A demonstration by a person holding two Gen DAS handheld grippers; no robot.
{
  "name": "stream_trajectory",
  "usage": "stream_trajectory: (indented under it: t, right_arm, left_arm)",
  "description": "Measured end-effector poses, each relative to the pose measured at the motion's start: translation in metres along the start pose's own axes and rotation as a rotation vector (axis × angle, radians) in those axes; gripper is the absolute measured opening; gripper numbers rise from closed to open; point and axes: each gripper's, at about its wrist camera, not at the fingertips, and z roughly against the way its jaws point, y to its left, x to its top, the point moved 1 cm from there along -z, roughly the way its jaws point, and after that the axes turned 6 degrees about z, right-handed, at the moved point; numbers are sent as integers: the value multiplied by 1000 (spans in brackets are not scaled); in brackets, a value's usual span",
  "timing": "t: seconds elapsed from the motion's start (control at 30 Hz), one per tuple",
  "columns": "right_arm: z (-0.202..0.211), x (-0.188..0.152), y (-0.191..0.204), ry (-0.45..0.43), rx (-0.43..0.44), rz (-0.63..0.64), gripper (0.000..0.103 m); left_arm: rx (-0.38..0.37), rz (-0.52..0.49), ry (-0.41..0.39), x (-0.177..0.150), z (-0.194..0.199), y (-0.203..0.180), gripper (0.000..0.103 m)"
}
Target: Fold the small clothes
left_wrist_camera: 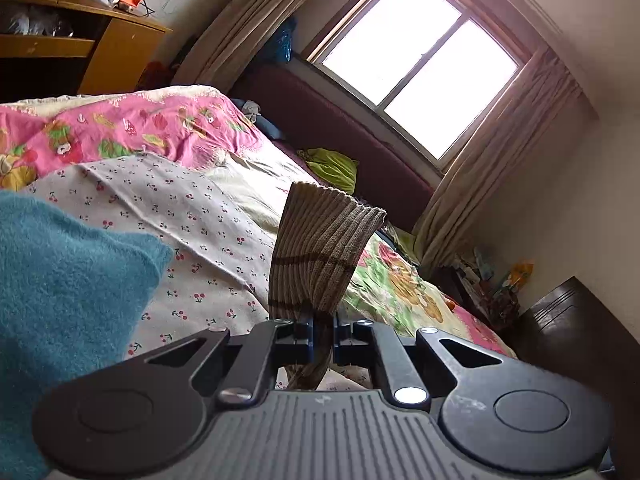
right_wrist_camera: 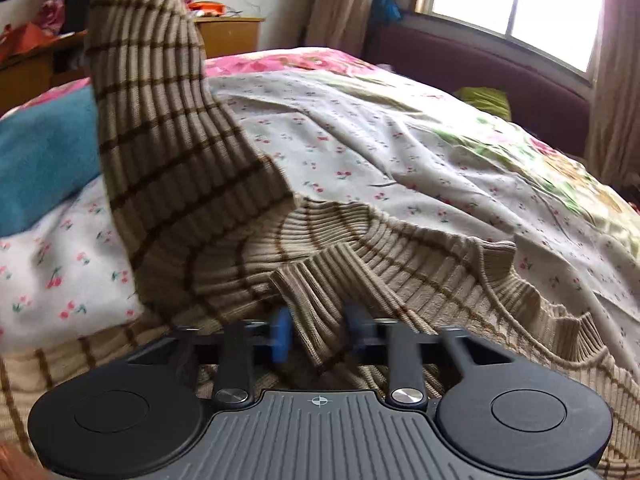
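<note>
- The left gripper (left_wrist_camera: 322,326) has its jaws pressed onto a fold of a beige ribbed sweater with thin brown stripes (left_wrist_camera: 320,248); the knit passes between the blue pads and stands up ahead of the jaws, its ribbed cuff end topmost.
- Off to the left of those jaws lies a teal fleece blanket (left_wrist_camera: 68,280); under and ahead of them spreads a white cherry-print sheet (left_wrist_camera: 180,216), with a pink floral quilt (left_wrist_camera: 120,124) beyond it.
- Far ahead and to the right of the left jaws are a bright window (left_wrist_camera: 420,64) with beige curtains (left_wrist_camera: 492,160) and a dark red headboard (left_wrist_camera: 352,136).
- The right gripper (right_wrist_camera: 318,334) pinches a ribbed cuff of the same sweater (right_wrist_camera: 312,292), the cuff caught between its blue pads.
- The sweater's body (right_wrist_camera: 440,280) lies on the bed just ahead of and to the right of the right jaws, while one sleeve (right_wrist_camera: 152,120) rises steeply up and to the left of them, out of the top of the view.
- The sleeve's upper part is blurred.
- A wooden cabinet (right_wrist_camera: 228,34) stands far ahead, left of the right jaws.
</note>
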Motion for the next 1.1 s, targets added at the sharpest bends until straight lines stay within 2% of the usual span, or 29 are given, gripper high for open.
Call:
stream_trajectory:
  t: [0.2, 0.33, 0.5, 0.53, 0.77, 0.87, 0.93, 1.0, 1.1]
  right_arm:
    - [6, 6, 5, -34, 7, -14, 6]
    - [4, 14, 20, -50, 35, 23, 6]
    - [6, 3, 22, -31, 57, 45, 12]
    - [11, 1, 18, -37, 71, 23, 15]
    - [33, 1, -27, -89, 202, -262, 17]
    - [23, 7, -38, -83, 177, -325, 18]
    - [23, 3, -56, -81, 196, -443, 18]
    - [29, -12, -80, -79, 190, -569, 18]
    - [51, -51, -119, -82, 109, -707, 18]
  left_arm:
    - [-16, -24, 4, -2, 2, -7, 20]
    - [-38, -33, 13, -3, -1, -14, 20]
    - [-60, -41, 38, -6, -8, -25, 20]
    - [-69, -39, 45, -7, -9, -27, 20]
    - [-176, -28, 116, -22, -18, -58, 20]
    - [-240, -23, 166, -33, -25, -79, 20]
    - [-275, -33, 212, -48, -33, -96, 20]
    - [-312, -34, 272, -69, -42, -109, 20]
    - [-345, -47, 364, -110, -60, -123, 20]
